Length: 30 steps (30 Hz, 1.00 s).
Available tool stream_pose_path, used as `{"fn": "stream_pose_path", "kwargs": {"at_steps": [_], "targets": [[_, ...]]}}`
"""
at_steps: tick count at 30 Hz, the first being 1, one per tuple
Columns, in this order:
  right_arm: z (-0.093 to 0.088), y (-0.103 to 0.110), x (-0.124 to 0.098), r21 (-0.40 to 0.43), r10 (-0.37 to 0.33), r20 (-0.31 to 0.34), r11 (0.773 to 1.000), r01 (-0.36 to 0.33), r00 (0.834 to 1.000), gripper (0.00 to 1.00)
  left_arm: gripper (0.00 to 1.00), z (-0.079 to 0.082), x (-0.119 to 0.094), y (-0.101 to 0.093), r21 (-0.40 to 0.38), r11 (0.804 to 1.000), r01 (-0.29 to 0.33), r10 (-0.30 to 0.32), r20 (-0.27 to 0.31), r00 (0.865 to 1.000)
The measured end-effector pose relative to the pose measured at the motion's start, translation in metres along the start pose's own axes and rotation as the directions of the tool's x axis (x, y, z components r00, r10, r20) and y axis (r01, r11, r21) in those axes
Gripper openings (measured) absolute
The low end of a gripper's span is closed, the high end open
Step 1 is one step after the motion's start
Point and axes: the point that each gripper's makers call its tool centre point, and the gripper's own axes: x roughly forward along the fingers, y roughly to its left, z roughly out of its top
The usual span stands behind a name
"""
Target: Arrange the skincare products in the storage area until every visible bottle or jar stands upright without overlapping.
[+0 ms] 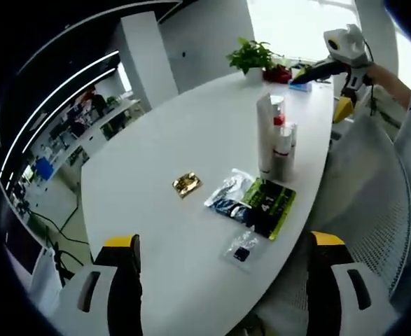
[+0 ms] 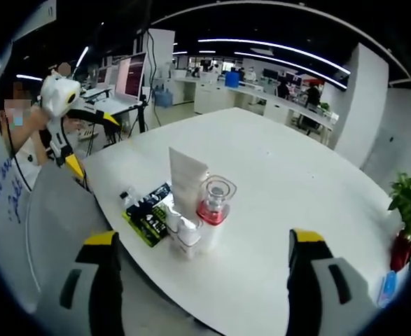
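Near the table's (image 1: 163, 140) edge a tall white tube (image 1: 265, 129) stands upright with a small red-capped bottle (image 1: 282, 143) close against it. A green-and-black sachet pack (image 1: 269, 206), clear plastic packets (image 1: 227, 189), a small blue sachet (image 1: 244, 246) and a gold packet (image 1: 187, 184) lie flat on the table. My left gripper (image 1: 224, 240) is open, well short of them. In the right gripper view the tube (image 2: 186, 178), a clear bottle with a red band (image 2: 214, 199) and a small white bottle (image 2: 186, 236) stand together beside the pack (image 2: 148, 210). My right gripper (image 2: 203, 238) is open in front of them.
A potted plant (image 1: 251, 54) stands at the table's far end, beside a red thing and a blue one. Grey mesh chair backs (image 1: 363, 189) line the near edge. The other gripper (image 1: 345, 45) is held up beyond the table's edge. Office desks and monitors (image 2: 131, 73) fill the background.
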Motion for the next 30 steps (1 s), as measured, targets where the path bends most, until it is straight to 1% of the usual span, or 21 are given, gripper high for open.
{"fn": "stream_pose_path", "kwargs": {"at_steps": [4, 8, 11, 15, 18, 21, 25, 27, 30], "targets": [[0.0, -0.001, 0.001, -0.009, -0.002, -0.002, 1.0, 0.002, 1.0, 1.0, 0.97, 0.007, -0.004, 0.001, -0.032, 0.999, -0.005, 0.006, 0.033, 0.999], [0.0, 0.0, 0.002, -0.018, 0.002, -0.01, 1.0, -0.002, 1.0, 1.0, 0.97, 0.008, -0.005, -0.001, -0.036, 0.999, 0.004, -0.003, 0.039, 0.999], [0.0, 0.0, 0.003, -0.017, 0.008, -0.011, 1.0, -0.008, 1.0, 1.0, 0.97, 0.012, -0.007, -0.003, -0.032, 0.999, 0.009, -0.008, 0.055, 0.998], [0.001, 0.002, 0.003, -0.017, 0.016, -0.005, 1.0, -0.016, 1.0, 1.0, 0.97, 0.013, -0.008, -0.002, -0.028, 1.0, 0.003, -0.002, 0.058, 0.998], [-0.001, 0.002, 0.003, -0.021, 0.013, -0.017, 1.0, -0.014, 1.0, 1.0, 0.97, 0.014, -0.008, -0.002, -0.022, 1.0, -0.001, 0.003, 0.061, 0.998], [-0.001, 0.003, 0.003, -0.016, 0.019, -0.014, 1.0, -0.019, 1.0, 1.0, 0.97, 0.015, -0.009, -0.002, -0.033, 0.999, 0.004, -0.002, 0.066, 0.998], [-0.003, 0.003, 0.003, -0.016, 0.016, -0.021, 1.0, -0.016, 1.0, 1.0, 0.97, 0.012, -0.007, -0.001, -0.028, 1.0, -0.001, 0.002, 0.052, 0.999], [-0.003, 0.002, 0.003, -0.02, 0.012, -0.02, 1.0, -0.013, 1.0, 1.0, 0.97, 0.013, -0.006, -0.001, -0.031, 1.0, -0.004, 0.006, 0.059, 0.998], [-0.004, -0.001, 0.003, -0.021, 0.001, -0.023, 1.0, -0.001, 1.0, 1.0, 0.97, 0.014, -0.005, -0.002, -0.036, 0.999, 0.008, -0.006, 0.066, 0.998]]}}
